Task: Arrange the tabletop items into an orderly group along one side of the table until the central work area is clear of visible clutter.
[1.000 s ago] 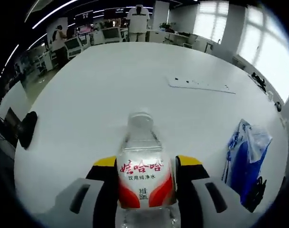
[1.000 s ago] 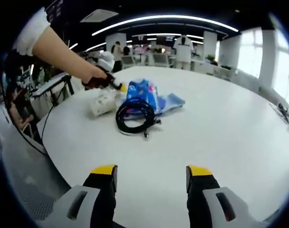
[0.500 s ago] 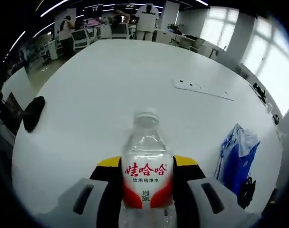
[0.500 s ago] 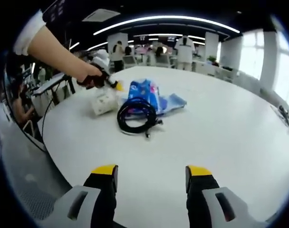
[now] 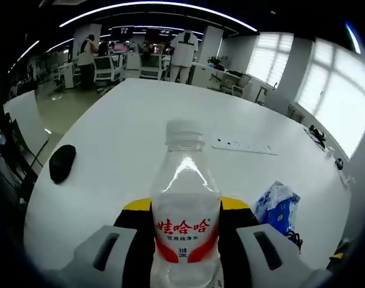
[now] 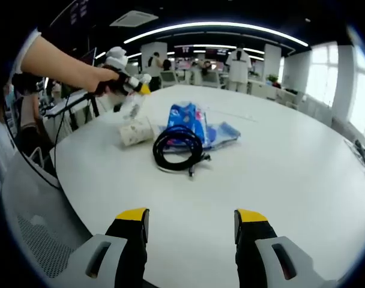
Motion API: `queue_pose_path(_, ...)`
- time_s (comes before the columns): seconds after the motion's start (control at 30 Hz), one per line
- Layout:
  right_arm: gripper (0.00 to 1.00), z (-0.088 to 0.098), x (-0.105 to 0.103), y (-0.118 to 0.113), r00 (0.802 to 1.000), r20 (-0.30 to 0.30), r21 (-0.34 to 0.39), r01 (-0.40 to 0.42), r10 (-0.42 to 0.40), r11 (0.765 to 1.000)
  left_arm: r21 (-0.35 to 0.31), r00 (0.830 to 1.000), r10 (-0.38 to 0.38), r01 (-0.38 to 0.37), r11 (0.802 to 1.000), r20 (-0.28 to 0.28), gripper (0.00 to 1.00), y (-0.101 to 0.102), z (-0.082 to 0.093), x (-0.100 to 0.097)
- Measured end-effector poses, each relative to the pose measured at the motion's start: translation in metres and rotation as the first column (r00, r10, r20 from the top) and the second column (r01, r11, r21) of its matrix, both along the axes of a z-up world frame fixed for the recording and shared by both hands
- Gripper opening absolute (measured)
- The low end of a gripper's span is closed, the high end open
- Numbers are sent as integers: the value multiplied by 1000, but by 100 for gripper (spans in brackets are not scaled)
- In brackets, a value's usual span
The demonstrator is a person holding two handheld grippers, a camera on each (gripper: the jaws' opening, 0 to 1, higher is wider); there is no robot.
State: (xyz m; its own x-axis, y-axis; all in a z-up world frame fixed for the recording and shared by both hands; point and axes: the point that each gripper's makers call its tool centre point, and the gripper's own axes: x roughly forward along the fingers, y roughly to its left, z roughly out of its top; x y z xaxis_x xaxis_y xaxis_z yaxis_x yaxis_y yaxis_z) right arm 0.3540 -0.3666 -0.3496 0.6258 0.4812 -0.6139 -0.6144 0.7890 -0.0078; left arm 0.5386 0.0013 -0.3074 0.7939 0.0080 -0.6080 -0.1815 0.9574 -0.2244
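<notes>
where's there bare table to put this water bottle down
Bare table runs between the black mouse and the white power strip, ahead of the water bottle in the left gripper. Also bare in front of the open right gripper. Crowded around the black cable coil, blue packet and crumpled white wrapper.

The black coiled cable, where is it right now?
In the right gripper view, the black coiled cable lies on the white table, against the blue package, right of the paper cup.

Both views low over white table (image 5: 110,138), facing across; both show blue bag (image 6: 188,120).
</notes>
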Motion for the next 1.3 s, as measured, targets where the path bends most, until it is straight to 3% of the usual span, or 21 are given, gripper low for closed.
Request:
queue_pose_path(0.13,58,1,-1,1,1000,-1,-6,-6,6,1000,16,1000,-3,3,1000,25,38,5,8,0)
queue_pose_path(0.57,58,1,-2,2,1000,1,-16,-11,11,1000,33,999,-30,28,999,46,39,5,7,6)
queue_pose_path(0.7,58,1,-4,3,1000,-3,-17,-15,15,1000,-11,994,-9,10,1000,108,40,6,16,18)
queue_pose_path(1.03,57,-2,-3,2,1000,-14,-23,-14,14,1000,34,997,-48,46,998,64,39,-2,3,23)
queue_pose_path(1.2,57,-3,-4,2,1000,-19,-27,-17,17,999,117,995,-102,99,988,15,38,-5,-7,23)
queue_pose_path(1.3,56,-3,-4,2,1000,-21,-24,-15,15,1000,130,996,-95,93,987,6,39,-4,-11,21)
